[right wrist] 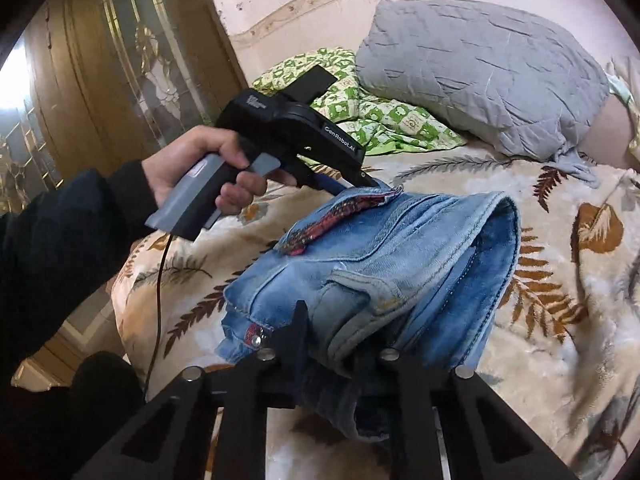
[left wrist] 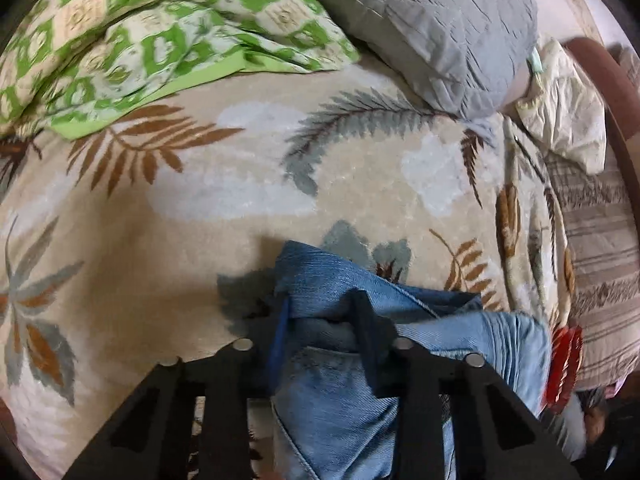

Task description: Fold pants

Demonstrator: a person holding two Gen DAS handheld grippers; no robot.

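The blue denim pants (right wrist: 380, 264) are folded and held up over the leaf-patterned bed blanket (right wrist: 560, 240). My left gripper (left wrist: 320, 320) is shut on one end of the pants (left wrist: 352, 360), with denim bunched between its black fingers. In the right wrist view the left gripper (right wrist: 360, 178) pinches the far corner by a red plaid lining (right wrist: 320, 224). My right gripper (right wrist: 332, 344) is shut on the near waistband edge, beside a red rivet (right wrist: 255, 339).
A grey pillow (left wrist: 432, 20) and a green patterned cloth (left wrist: 140, 40) lie at the head of the bed. A cream pillow (left wrist: 568, 112) and striped fabric (left wrist: 600, 260) sit at the right. A wooden door (right wrist: 100, 80) stands left of the bed.
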